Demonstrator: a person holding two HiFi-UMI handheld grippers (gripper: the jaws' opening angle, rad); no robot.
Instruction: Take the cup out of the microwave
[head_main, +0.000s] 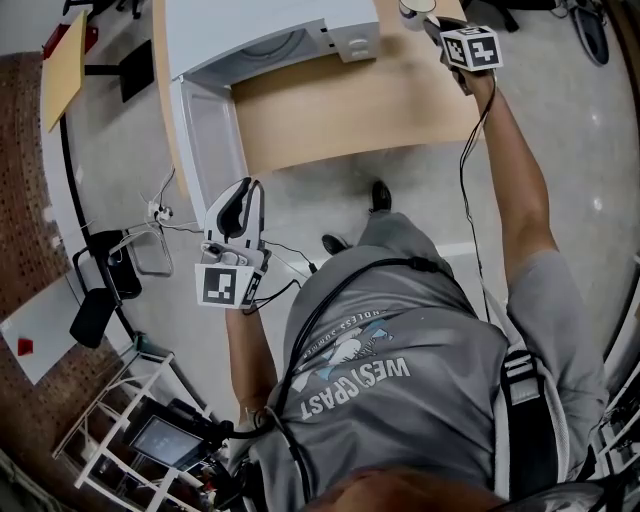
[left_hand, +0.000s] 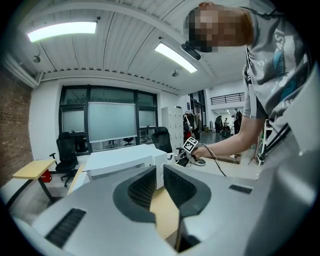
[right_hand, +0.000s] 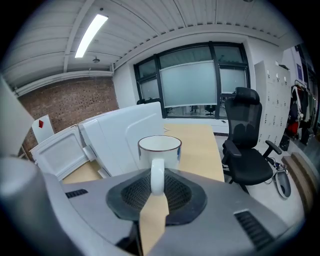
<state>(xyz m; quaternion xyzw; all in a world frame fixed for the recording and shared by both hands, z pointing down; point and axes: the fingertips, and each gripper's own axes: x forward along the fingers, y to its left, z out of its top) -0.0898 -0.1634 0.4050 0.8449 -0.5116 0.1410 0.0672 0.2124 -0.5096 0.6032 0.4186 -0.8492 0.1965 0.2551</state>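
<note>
Right gripper view: R tongs (right_hand: 156, 184) clench cup (right_hand: 160, 149) handle, arm stretched; L tongs (left_hand: 159, 181) released, prob. empty.

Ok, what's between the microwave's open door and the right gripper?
Nothing: the head view shows bare table between the door and the right gripper, which holds the cup.

Ceiling strip lights (left_hand: 62, 30) are glowing bright high above the jaws, washing the room in even white light and leaving only soft shadows, while the wide lenses are bending straight lines, darkening every corner and blurring the grey surfaces closest beneath the jaws.
</note>
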